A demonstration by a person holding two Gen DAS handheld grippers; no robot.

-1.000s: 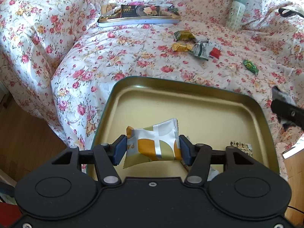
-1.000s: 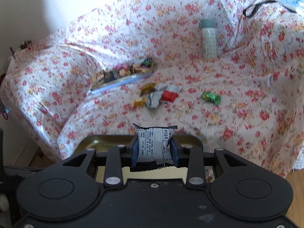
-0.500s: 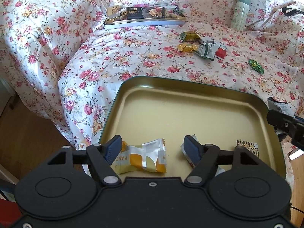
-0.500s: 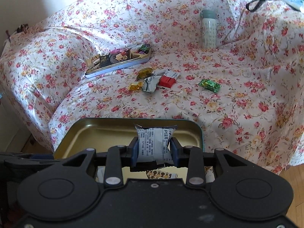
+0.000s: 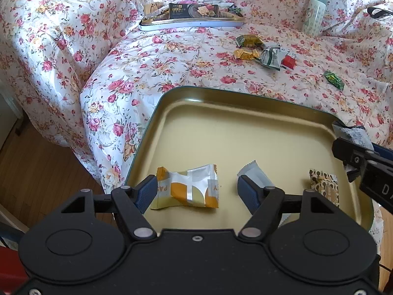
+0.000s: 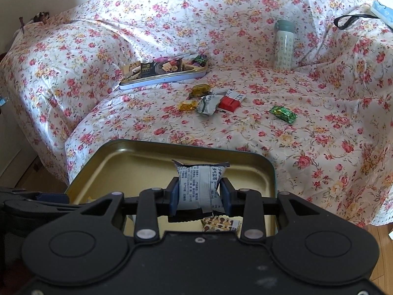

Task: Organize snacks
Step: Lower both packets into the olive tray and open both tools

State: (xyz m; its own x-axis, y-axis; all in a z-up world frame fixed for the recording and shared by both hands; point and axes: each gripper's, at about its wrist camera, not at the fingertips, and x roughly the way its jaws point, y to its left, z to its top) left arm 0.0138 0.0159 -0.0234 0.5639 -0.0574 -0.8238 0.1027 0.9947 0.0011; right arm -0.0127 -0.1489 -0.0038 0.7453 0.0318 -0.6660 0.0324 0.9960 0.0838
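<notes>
From the left wrist we get the whole floor of the gold tray (image 5: 245,132): the orange-and-white snack packet (image 5: 189,188) lies flat near its front edge, between the left gripper (image 5: 197,190) fingers, which have just been opening and stand wide; whether the left pad still touches it we can't tell. The right wrist shows us the right gripper (image 6: 200,193), fingers narrow and clamped on a grey printed packet (image 6: 197,184) over the tray. Loose candies sit further back on the floral-covered sofa (image 6: 245,132).
</notes>
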